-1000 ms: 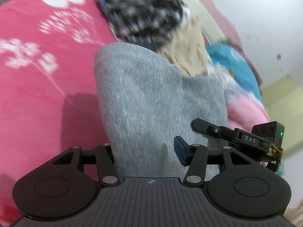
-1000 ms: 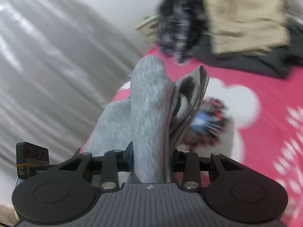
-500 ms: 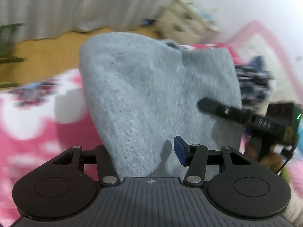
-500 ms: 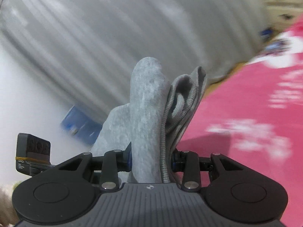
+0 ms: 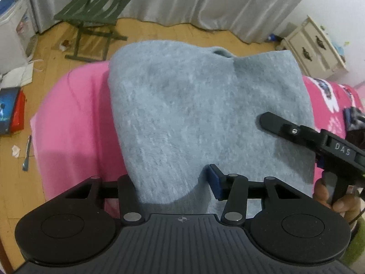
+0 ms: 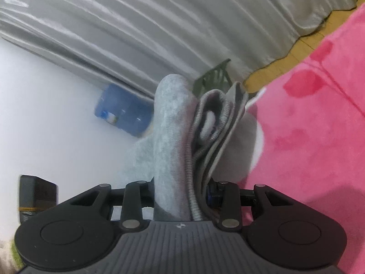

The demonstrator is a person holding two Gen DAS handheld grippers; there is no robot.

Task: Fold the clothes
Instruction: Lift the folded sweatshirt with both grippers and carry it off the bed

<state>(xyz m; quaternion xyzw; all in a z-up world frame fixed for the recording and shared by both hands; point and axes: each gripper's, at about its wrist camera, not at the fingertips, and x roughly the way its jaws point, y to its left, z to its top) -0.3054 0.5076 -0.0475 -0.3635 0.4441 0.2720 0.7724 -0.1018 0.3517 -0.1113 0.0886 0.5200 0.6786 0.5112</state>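
Grey knitted garment [image 5: 205, 114], one piece, hangs doubled above the pink floral blanket [image 5: 75, 118], its layers bunched in both claws. Left gripper [image 5: 171, 180] pinches one end of the cloth between its two fingers; right gripper [image 6: 180, 194] pinches the stacked ribbed hems likewise. Step in hand, as judged: a folded garment carried between two grips. The next move calls for both ends lowered level so the layers land flat. Count: one garment, two grippers, one green folding stool [image 5: 93, 16].
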